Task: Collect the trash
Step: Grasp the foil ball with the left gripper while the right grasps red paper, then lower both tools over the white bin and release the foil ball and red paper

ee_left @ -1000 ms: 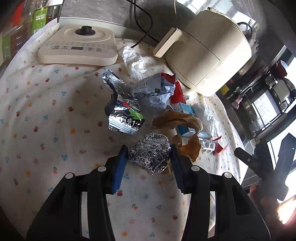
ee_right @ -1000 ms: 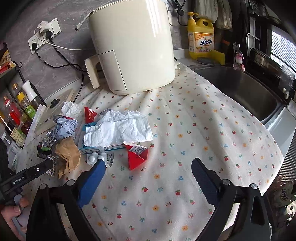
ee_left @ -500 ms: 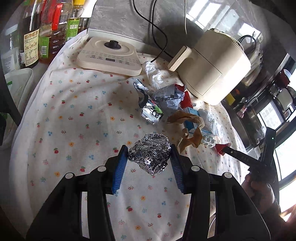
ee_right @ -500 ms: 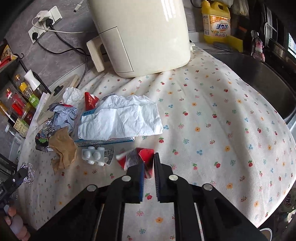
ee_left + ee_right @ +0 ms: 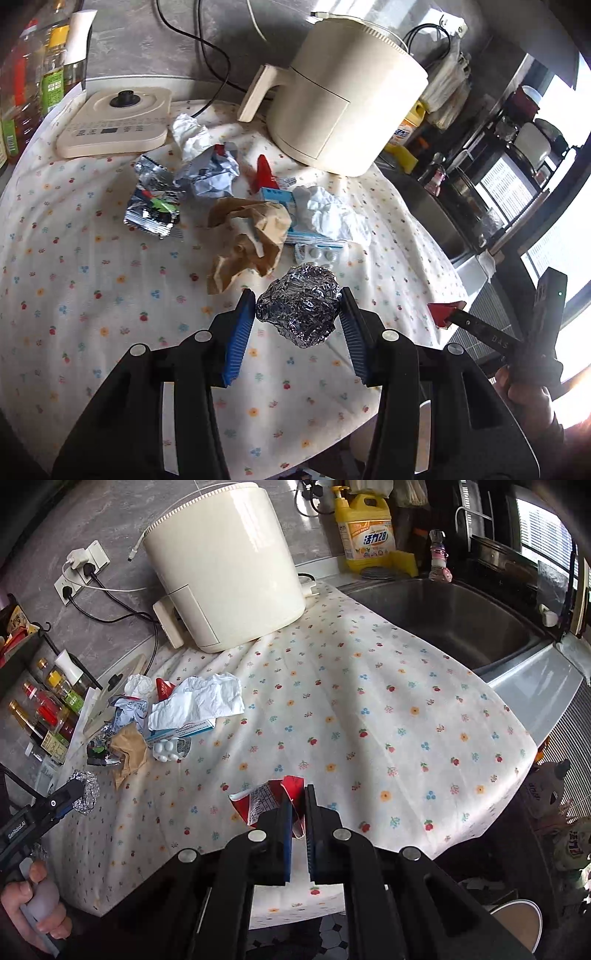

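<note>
My left gripper (image 5: 297,317) is shut on a crumpled foil ball (image 5: 300,308) and holds it above the flowered tablecloth (image 5: 92,266). My right gripper (image 5: 300,814) is shut on a red wrapper (image 5: 267,803), lifted over the cloth's front edge; it also shows in the left wrist view (image 5: 445,312). On the cloth lie a brown paper wad (image 5: 251,236), white tissue (image 5: 332,216), a blue box (image 5: 277,195), a pill blister (image 5: 317,254), a foil snack packet (image 5: 155,206), crumpled blue-white paper (image 5: 210,173) and a red scrap (image 5: 264,175).
A cream air fryer (image 5: 221,565) stands at the back, with a flat cream appliance (image 5: 114,122) to its left. Bottles (image 5: 40,709) line the left edge. A steel sink (image 5: 450,616) and yellow detergent jug (image 5: 365,531) are on the right. A bin rim (image 5: 517,919) shows below.
Both grippers have lifted and pulled back from the trash pile. The right gripper closed on the red wrapper and raised it. The left keeps the foil ball.
</note>
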Demonstrator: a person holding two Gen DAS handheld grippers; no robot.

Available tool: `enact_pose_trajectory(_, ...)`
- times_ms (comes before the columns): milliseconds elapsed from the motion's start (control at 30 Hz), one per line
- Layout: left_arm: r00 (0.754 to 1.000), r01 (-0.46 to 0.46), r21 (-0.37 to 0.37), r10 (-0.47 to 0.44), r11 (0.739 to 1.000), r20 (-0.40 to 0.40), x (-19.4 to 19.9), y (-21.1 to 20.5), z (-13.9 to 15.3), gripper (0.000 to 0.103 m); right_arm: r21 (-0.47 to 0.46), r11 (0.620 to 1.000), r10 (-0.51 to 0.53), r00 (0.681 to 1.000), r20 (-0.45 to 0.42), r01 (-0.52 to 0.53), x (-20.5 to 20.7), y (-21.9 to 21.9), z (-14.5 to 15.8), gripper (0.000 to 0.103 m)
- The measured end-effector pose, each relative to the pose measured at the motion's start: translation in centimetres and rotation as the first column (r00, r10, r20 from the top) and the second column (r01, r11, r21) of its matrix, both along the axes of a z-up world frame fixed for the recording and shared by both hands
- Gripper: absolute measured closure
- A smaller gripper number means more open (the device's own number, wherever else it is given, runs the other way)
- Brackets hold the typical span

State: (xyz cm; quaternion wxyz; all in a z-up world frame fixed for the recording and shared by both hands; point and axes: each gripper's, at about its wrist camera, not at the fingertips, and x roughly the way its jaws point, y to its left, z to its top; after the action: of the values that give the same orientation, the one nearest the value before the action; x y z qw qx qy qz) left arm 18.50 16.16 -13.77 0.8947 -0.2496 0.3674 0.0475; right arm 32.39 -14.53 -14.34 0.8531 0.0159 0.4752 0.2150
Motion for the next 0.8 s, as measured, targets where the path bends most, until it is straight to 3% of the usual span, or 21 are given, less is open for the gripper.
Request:
enact_pose_trajectory(167,0.993,0.12,-0.006,-0.12,0.993,0.001,2.5,-5.1,0.1,0.056,0.001,0.995,-0.105,0.994,0.009,0.105,-1.8,-6.6,1.1,0.096)
enact_pose_trajectory(333,0.971,0.241,-0.007,-0.241,0.971,-0.004,4.5,-10.6,0.0,0.056,0.002,0.976,-0.219,0.976,0.006,0.219,-3.8,-13.1,1.6,0.096)
enact_pose_trajectory(800,0.858,0.511,-0.019,-0.511,0.859,-0.042,6.7,-26.3,-1.1,0.056,-0.041,0.871,-0.49,0.871,-0.031,0.489,-10.9,-28.7,-0.1,0.094)
